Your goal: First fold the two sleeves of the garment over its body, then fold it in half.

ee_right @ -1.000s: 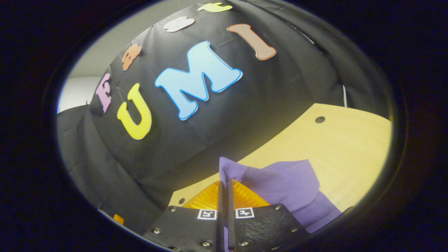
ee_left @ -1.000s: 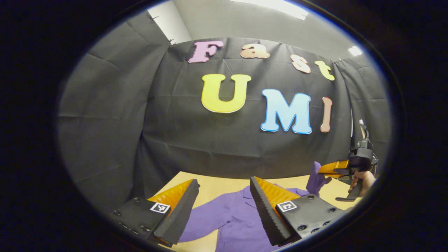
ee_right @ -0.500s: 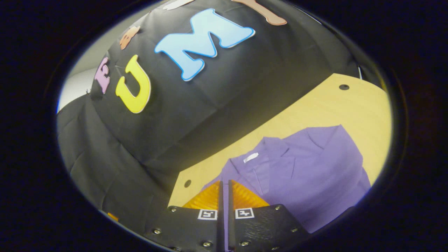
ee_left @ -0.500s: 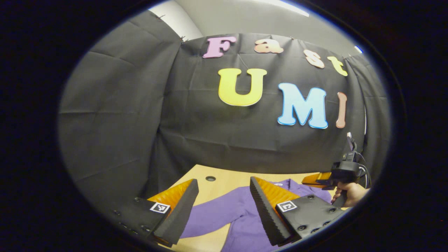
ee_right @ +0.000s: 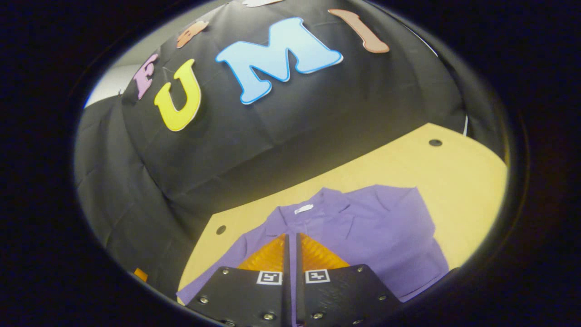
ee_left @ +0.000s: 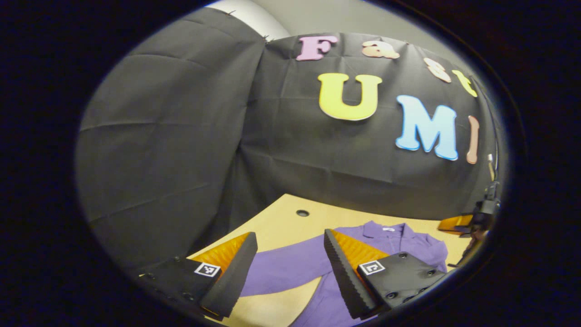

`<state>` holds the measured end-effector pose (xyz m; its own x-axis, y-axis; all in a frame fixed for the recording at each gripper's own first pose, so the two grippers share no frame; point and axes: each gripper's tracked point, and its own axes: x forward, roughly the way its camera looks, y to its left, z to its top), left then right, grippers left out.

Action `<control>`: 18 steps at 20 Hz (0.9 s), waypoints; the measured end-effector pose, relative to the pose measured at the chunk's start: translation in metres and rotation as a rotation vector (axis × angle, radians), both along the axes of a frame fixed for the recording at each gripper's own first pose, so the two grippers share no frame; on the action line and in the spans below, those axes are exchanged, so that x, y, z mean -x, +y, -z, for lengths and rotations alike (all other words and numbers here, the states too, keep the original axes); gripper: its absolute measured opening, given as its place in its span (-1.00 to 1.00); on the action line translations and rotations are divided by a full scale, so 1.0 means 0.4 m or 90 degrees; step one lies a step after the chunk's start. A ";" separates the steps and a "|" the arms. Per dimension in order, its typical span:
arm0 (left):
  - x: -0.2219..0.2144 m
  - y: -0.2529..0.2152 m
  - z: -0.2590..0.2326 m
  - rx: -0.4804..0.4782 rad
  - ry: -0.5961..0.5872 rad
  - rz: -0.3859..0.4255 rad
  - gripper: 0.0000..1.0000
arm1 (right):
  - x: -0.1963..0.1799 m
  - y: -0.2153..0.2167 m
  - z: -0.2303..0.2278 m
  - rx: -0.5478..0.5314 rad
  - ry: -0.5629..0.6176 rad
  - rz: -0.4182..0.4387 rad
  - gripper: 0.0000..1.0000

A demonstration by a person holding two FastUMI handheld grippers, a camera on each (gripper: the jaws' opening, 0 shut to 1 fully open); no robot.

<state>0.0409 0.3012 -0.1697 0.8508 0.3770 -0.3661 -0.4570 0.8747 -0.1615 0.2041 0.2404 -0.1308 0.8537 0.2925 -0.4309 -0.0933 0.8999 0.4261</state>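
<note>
The purple garment (ee_right: 363, 227) is spread on the counter (ee_right: 454, 181), one sleeve (ee_left: 290, 268) outstretched between the widely parted fingers of the left gripper (ee_left: 288, 272), which holds nothing. The right gripper (ee_right: 291, 254) is pressed nearly closed (cloth apparently pinched). The sleeve is best gripped near its cuff, then laid flat across the body.

Garment (ee_right: 376, 236) hem cut off at btm edge; right hand-held gripper (ee_right: 291, 254) hides whatever's pinched.

Matt purple cloth garment (ee_right: 372, 227) (finely ribbed); smooth wood table (ee_right: 458, 181).
</note>
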 end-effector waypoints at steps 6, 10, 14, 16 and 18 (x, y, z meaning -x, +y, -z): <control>0.128 0.178 0.144 0.018 0.080 -0.145 0.87 | 0.046 -0.137 -0.084 0.101 -0.063 0.019 0.56; 0.194 0.248 0.237 0.025 0.139 -0.205 0.89 | 0.079 -0.201 -0.147 0.137 -0.103 0.037 0.90; 0.250 0.327 0.349 0.044 0.209 -0.253 0.89 | 0.118 -0.246 -0.167 0.172 -0.115 0.047 0.97; 0.265 0.336 0.397 0.059 0.243 -0.269 0.89 | 0.136 -0.266 -0.173 0.190 -0.116 0.052 0.97; 0.270 0.344 0.454 0.074 0.272 -0.282 0.89 | 0.153 -0.282 -0.183 0.200 -0.117 0.053 0.97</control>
